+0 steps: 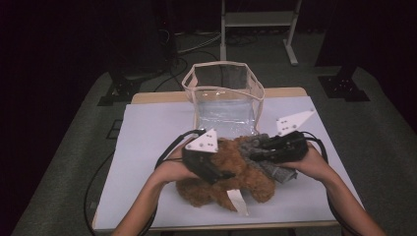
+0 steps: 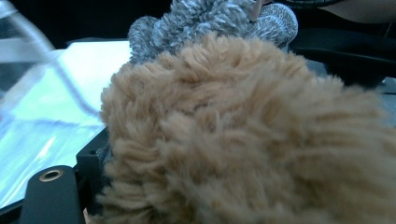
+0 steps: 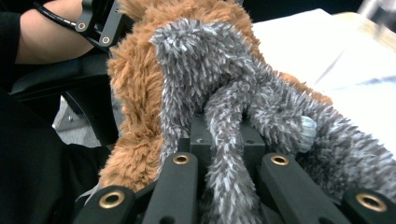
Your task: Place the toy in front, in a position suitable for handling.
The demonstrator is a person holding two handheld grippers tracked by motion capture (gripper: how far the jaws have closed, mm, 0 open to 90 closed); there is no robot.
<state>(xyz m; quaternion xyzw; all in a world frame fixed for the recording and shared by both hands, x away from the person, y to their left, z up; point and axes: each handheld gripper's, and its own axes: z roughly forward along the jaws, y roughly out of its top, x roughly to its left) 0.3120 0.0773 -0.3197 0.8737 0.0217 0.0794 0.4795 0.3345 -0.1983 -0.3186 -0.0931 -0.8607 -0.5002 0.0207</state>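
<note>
One brown plush toy and one grey plush toy lie together on the table, just before one clear bag. The right tongs are clamped on a grey limb. The left tongs press into brown fur; their spread is hidden.

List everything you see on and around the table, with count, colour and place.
Brown plush: 1, brown, near middle of the mat.
Grey plush: 1, grey, on the brown plush's right side.
Bag: 1, clear with beige trim, upright behind the plushes.
Mat: 1, white, covering the table.
Frame: 1, white, on the floor beyond.
Left hand-held gripper: 1, black, on the brown plush.
Right hand-held gripper: 1, black, shut on the grey plush.
</note>
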